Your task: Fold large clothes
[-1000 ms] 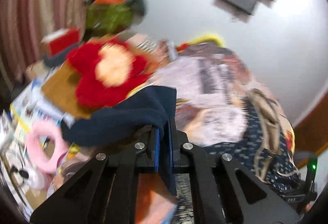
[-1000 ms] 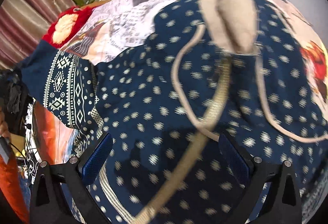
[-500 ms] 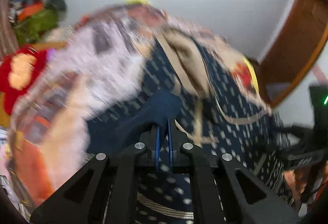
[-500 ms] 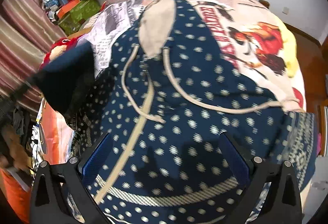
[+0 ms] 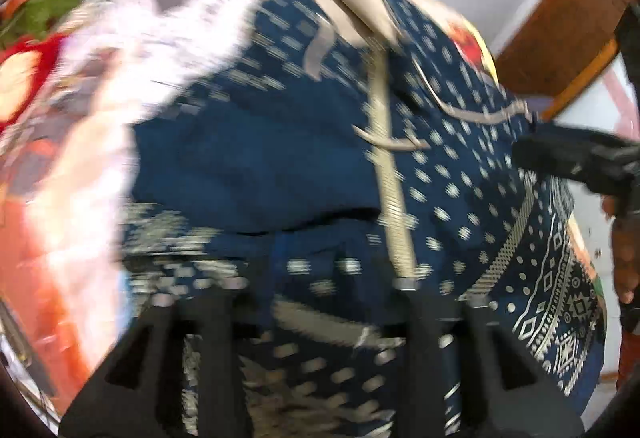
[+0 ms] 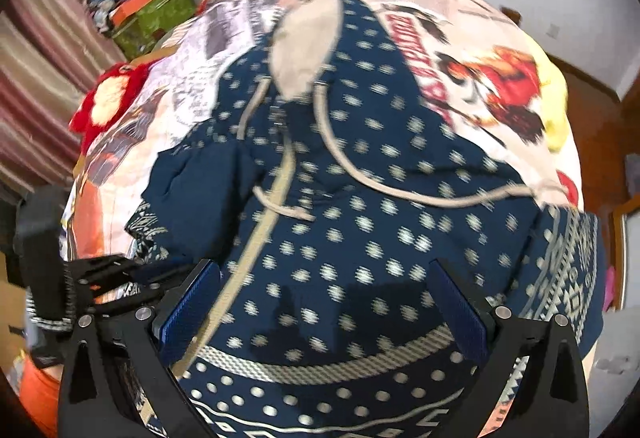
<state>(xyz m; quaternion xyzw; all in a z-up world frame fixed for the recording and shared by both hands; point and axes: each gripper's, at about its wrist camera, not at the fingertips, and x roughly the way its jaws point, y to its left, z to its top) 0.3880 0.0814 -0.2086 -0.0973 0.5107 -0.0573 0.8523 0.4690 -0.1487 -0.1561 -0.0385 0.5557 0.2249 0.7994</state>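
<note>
A navy hoodie point(image 6: 380, 197) with pale dots lies face up on the bed, its beige-lined hood point(image 6: 308, 45) at the far end. Its left sleeve point(image 6: 200, 189) is folded in over the chest, showing as a plain navy flap point(image 5: 260, 165). My left gripper point(image 5: 320, 278) hangs just over the hem below that flap. Its jaws are opening, with cloth under them and nothing pinched; this view is blurred. My right gripper point(image 6: 326, 302) stands open above the lower chest, holding nothing. Each gripper shows in the other's view: the right gripper point(image 5: 580, 157) and the left gripper point(image 6: 120, 278).
A printed bedsheet point(image 6: 460, 37) covers the bed. A red plush toy point(image 6: 108, 101) and a green bag pile point(image 6: 152, 17) sit at the far left by a striped curtain point(image 6: 40, 57). Wooden furniture point(image 5: 560, 29) stands at the right. A person's hand point(image 5: 624, 238) shows at the right edge.
The left gripper carried the sleeve from the bed's left side across onto the hoodie's body, then parted its jaws and let it go. The right gripper drew back, so more hoodie shows.
</note>
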